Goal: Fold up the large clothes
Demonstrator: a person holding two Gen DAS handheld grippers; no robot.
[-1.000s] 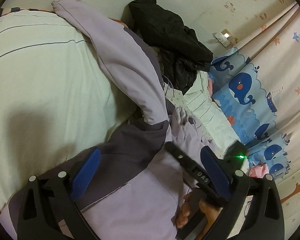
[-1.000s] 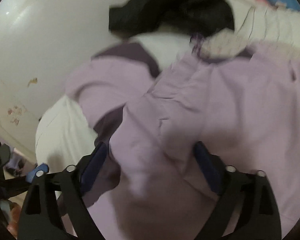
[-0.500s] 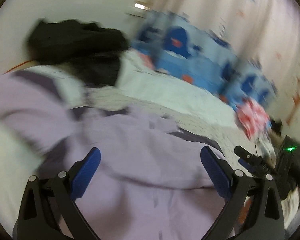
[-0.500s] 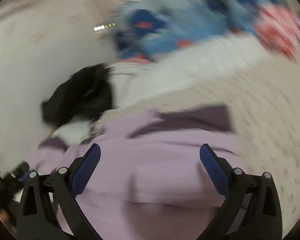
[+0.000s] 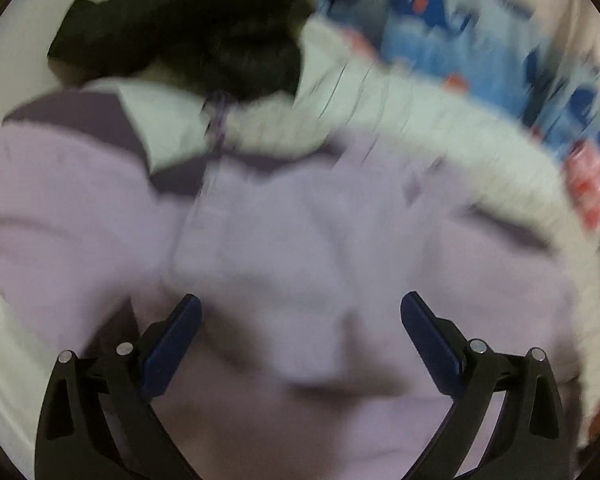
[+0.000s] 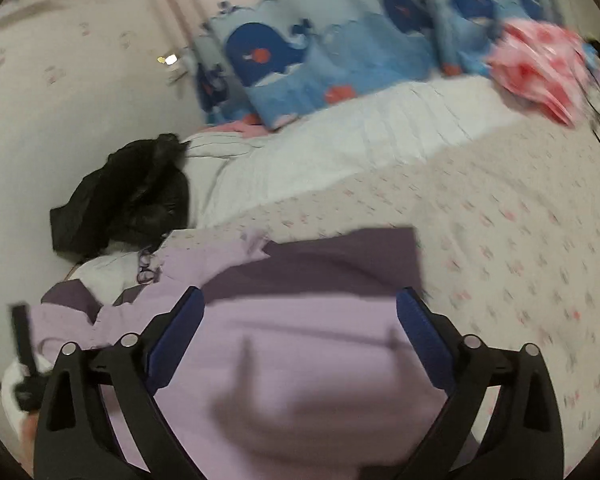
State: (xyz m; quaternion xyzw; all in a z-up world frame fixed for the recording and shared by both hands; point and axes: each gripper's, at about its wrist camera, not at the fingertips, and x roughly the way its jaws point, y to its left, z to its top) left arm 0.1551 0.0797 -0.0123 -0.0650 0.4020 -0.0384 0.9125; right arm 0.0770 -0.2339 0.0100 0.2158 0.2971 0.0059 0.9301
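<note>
A large lilac jacket (image 5: 292, 232) with dark purple panels lies spread on the bed, blurred by motion in the left wrist view. My left gripper (image 5: 300, 312) is open just above its lilac body, nothing between the blue pads. In the right wrist view the same jacket (image 6: 300, 344) lies below my right gripper (image 6: 300, 308), which is open and empty, with the dark purple panel (image 6: 332, 264) just beyond the fingertips. The other gripper's black tip (image 6: 22, 336) shows at the far left.
A black garment (image 6: 128, 196) lies crumpled by the wall at the bed's far left; it also shows in the left wrist view (image 5: 188, 36). Blue whale-print pillows (image 6: 332, 60) and a pink cloth (image 6: 540, 64) sit at the back. A patterned bedsheet (image 6: 520, 240) spreads to the right.
Both cameras swung quickly. The left view turned from the jacket's sleeve to its body. The right view tilted up from close on the cloth to show the bed beyond. Both stayed open.
</note>
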